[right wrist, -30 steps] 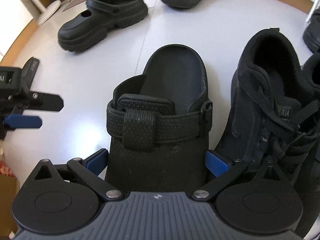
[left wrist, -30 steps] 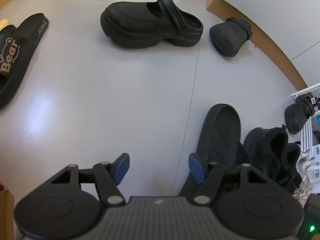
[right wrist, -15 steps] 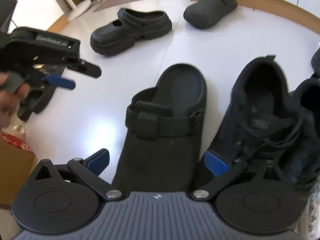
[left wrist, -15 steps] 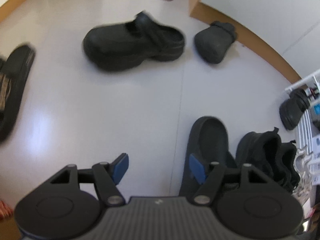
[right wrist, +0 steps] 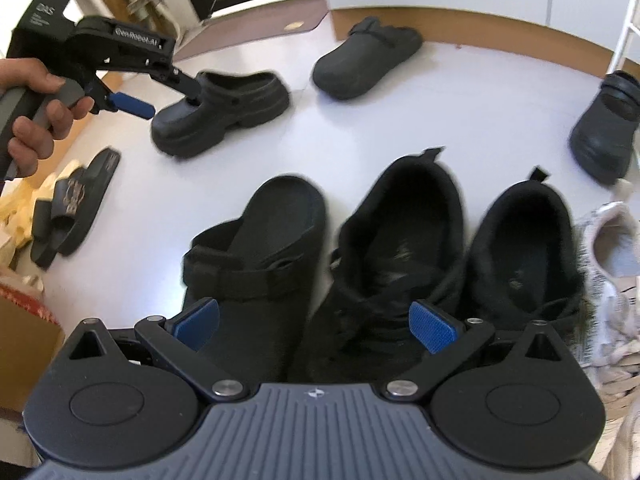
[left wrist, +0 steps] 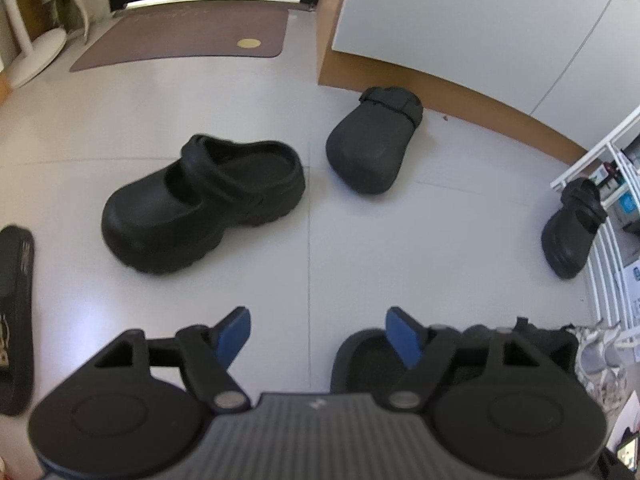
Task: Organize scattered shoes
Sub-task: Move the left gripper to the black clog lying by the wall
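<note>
Black shoes lie about a pale floor. A chunky strapped clog (left wrist: 204, 204) (right wrist: 224, 114) rests mid-floor, with a rounded dark clog (left wrist: 372, 152) (right wrist: 366, 58) beyond it by the wooden plinth. Its mate, a black strapped clog (right wrist: 260, 248), is lined up beside two black sneakers (right wrist: 400, 240) and a white sneaker (right wrist: 612, 248). My left gripper (left wrist: 318, 330) is open and empty, above the floor short of the chunky clog. My right gripper (right wrist: 316, 320) is open and empty, raised above the row.
A "Bear" slide (right wrist: 72, 208) (left wrist: 14, 312) lies at the left by a cardboard box (right wrist: 20, 344). Another chunky clog (left wrist: 572, 232) (right wrist: 604, 124) sits by the white rack (left wrist: 612, 240). A brown doormat (left wrist: 188, 40) lies before the door. A hand (right wrist: 36, 108) holds the left gripper.
Both grippers have lifted and pulled back. The right one has left the strapped clog standing in the row. The left one has tilted up toward the chunky clog.
</note>
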Motion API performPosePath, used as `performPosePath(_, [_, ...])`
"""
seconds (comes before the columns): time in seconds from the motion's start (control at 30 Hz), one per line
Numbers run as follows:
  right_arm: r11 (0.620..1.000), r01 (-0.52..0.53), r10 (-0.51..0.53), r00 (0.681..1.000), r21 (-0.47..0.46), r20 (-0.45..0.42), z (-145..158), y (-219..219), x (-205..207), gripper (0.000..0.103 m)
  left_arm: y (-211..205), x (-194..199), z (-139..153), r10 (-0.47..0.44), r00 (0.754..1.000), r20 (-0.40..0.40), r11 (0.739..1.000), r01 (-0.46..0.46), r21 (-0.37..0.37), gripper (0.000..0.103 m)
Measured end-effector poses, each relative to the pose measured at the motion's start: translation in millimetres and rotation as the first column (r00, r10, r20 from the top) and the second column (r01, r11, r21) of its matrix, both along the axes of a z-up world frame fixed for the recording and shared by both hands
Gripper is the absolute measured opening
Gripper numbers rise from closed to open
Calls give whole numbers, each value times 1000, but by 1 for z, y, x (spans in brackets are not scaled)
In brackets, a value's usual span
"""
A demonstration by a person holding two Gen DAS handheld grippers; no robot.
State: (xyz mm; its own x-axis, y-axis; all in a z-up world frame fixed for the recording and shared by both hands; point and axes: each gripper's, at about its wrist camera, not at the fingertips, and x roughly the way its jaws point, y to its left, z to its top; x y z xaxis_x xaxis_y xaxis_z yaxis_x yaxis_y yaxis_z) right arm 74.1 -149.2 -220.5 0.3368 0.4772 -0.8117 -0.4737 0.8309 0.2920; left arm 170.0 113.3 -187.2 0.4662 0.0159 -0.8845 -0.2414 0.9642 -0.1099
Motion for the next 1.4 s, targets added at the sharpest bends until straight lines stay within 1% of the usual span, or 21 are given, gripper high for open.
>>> performPosePath(0.13, [998,49,-49,999,27,9,4,-19,11,103,-10,22,3,-9,1000,2,1000,9,20,77])
performPosePath(0.27, [994,90,-91,996,56,13,4,-35,24,103,-16,52,6,20,1000,-3,1000,-20,-11,77])
performPosePath(0.3, [993,98,-99,995,62,11,4,-37,28,103,-18,58,7,28,1000,-2,1000,-28,-8,77])
performPosePath(0.53, [993,93,-95,995,78,23,7,-51,33,103,-28,104,13,63,998,1,998,-63,20,79])
performPosePath(0.7, [993,95,-97,995,77,22,6,-59,34,103,-38,138,21,51,998,23,997,-52,57,79])
performPosePath(0.87, [992,93,-95,995,84,12,4,-66,37,103,-41,172,24,85,996,22,995,-86,49,78])
performPosePath(1.03, [992,92,-93,996,91,1,2,-72,39,103,-46,197,24,99,995,32,993,-101,67,78])
performPosePath(1.13, [992,84,-84,996,96,-3,0,-76,40,103,-48,213,14,106,994,27,992,-108,72,78])
performPosePath(1.3, [997,9,-11,1000,80,29,-2,-77,45,103,-47,250,-13,96,995,21,993,-97,73,78])
performPosePath(1.4, [997,-17,15,1000,70,23,-7,-76,48,103,-42,266,-24,121,992,23,991,-122,60,78])
